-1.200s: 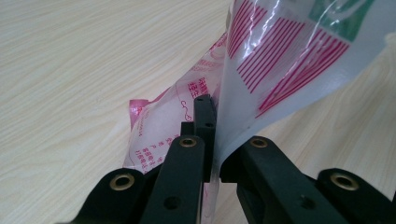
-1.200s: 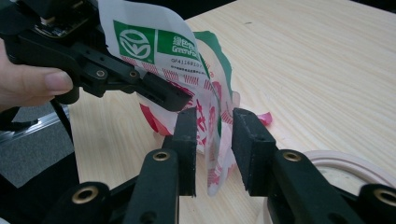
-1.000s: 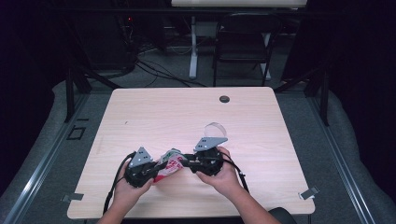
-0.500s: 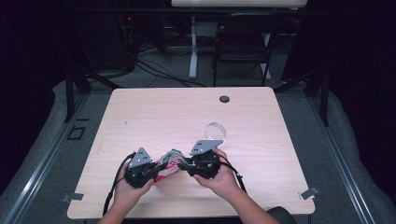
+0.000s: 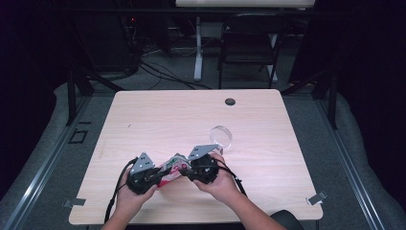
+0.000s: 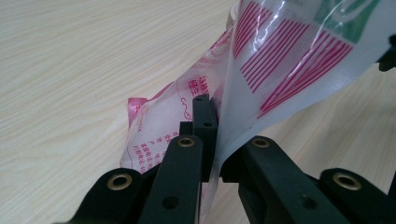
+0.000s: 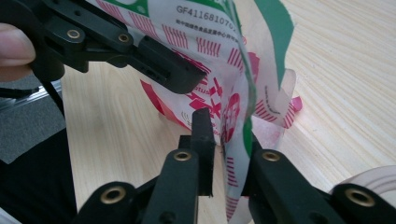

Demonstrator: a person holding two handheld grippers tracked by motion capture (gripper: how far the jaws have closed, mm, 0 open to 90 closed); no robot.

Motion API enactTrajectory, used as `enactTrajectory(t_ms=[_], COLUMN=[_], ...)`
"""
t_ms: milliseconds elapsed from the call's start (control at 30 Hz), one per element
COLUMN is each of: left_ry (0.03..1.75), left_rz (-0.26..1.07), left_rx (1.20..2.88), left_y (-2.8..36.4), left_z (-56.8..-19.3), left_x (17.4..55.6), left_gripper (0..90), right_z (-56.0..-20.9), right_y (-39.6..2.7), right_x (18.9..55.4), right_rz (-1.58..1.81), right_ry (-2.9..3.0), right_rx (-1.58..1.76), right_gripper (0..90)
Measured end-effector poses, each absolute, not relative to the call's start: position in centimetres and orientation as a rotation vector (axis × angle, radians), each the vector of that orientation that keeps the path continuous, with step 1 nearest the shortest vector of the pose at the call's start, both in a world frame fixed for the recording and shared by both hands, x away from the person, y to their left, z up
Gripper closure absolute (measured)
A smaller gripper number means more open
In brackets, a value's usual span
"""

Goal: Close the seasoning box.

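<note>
Near the table's (image 5: 143, 115) front edge, at about six o'clock from the clear round dish (image 5: 221, 135), the left gripper (image 5: 154, 175) pinches one end of the red, white and green printed packet (image 5: 171, 168) between closed jaws. The packet hangs stretched between both tools, just above the wood. At its three o'clock, the right gripper (image 5: 189, 168) has just been closing and now clamps the film's other end, so both ends look secured, probably for a tear or pull-apart.

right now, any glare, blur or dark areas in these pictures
High view: table evenly lit, surroundings nearly black. Left gripper view: glare streaks on the plastic bag, its near part soft. Right gripper view: print on the bag sharp, the person's fingertip at the left edge blurred.
</note>
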State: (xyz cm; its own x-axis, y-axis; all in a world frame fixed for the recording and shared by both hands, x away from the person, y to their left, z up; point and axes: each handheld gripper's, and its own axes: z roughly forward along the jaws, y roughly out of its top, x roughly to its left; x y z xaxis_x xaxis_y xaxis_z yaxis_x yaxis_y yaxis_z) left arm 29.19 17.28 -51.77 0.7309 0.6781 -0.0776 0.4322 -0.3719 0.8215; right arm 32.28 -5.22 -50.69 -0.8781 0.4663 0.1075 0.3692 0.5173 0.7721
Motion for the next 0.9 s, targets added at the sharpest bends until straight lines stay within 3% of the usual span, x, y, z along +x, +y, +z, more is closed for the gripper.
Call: enactTrajectory(t_ms=[167, 467, 633, 800, 900], left_ry=[0.844, 0.843, 0.856, 0.868, 0.875], left_rz=[0.345, 0.347, 0.343, 0.319, 0.349], left_rx=[2.017, 2.017, 2.01, 2.0, 2.017], left_y=[17.2, 17.5, 17.7, 18.0, 18.2], left_z=[-51.8, -51.8, -52.1, -52.8, -53.5], left_x=[29.0, 28.9, 29.0, 29.2, 29.3], left_gripper=[88.2, 86.0, 73.5, 55.0, 50.3], right_z=[-50.7, -50.5, -50.3, -50.0, -50.0], right_y=[-5.4, -5.5, -5.4, -5.2, -5.1], right_x=[32.5, 32.6, 32.5, 32.6, 32.7], right_rz=[1.292, 1.312, 1.327, 1.361, 1.377], right_ry=[2.644, 2.645, 2.632, 2.623, 2.615], right_rx=[0.744, 0.772, 0.763, 0.759, 0.764], right_gripper=[89.8, 90.0, 90.0, 90.0, 90.0])
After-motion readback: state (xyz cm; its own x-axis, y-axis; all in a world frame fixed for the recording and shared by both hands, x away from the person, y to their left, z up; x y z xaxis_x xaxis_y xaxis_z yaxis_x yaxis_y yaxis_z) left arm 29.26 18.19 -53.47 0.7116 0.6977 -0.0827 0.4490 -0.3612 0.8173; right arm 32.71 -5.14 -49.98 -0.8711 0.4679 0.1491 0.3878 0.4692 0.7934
